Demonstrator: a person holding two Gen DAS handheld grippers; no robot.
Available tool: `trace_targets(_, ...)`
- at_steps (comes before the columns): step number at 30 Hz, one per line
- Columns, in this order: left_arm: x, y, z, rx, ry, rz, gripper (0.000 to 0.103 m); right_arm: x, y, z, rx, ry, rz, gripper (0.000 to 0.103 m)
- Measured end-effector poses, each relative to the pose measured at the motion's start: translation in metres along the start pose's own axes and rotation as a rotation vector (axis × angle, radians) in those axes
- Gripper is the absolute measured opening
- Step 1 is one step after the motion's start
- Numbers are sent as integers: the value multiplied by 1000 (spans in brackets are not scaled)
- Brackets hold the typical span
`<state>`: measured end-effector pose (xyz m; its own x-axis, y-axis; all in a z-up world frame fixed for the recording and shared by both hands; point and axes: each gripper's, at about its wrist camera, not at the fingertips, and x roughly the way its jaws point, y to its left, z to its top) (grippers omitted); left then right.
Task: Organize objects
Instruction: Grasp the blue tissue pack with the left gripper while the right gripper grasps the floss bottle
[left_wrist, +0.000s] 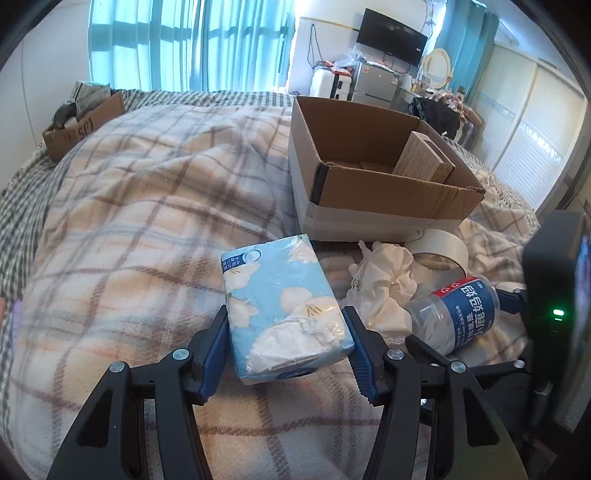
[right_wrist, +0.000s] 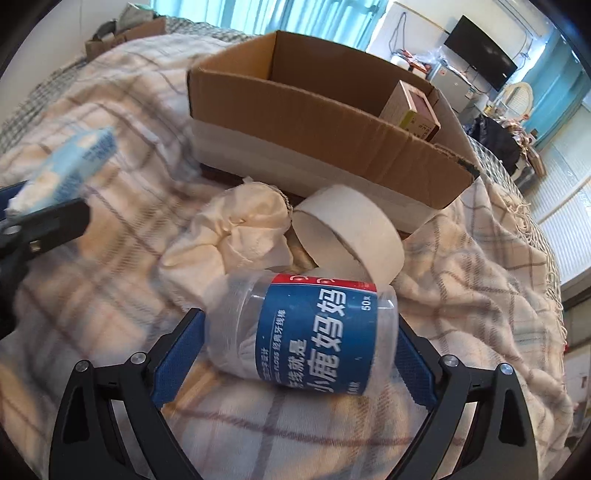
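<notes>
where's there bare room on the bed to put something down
Free: the plaid blanket left of the tissue pack and cardboard box. Crowded: in front of the box, where crumpled cloth, tape roll and floss-pick jar sit together.

Wall television (left_wrist: 392, 40), blue curtains (left_wrist: 184, 44)
</notes>
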<state>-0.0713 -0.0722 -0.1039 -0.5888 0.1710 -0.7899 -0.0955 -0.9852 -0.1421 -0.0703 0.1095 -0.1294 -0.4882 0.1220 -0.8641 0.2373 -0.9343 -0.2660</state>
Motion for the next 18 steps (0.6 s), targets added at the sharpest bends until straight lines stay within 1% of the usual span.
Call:
trace_targets(4, 2, -2, -3, 7, 9, -13, 59, 14, 1, -2, -4, 29, -33, 95)
trace_targets(6, 2, -3, -4, 12, 11, -22, 59, 13, 0, -3, -3, 22, -30, 92)
trace_targets(10, -5, -6, -6, 15, -8, -27, 59, -7, -7, -4, 20, -46, 26, 92)
trace_targets(13, -14, -10, -5, 29, -37, -42, 59, -33, -11, -6, 5, -111, 42, 91)
trace_targets(18, -37, -22, -2, 48, -75, -35, 59, -76, -21, -7, 1, -203, 77, 91)
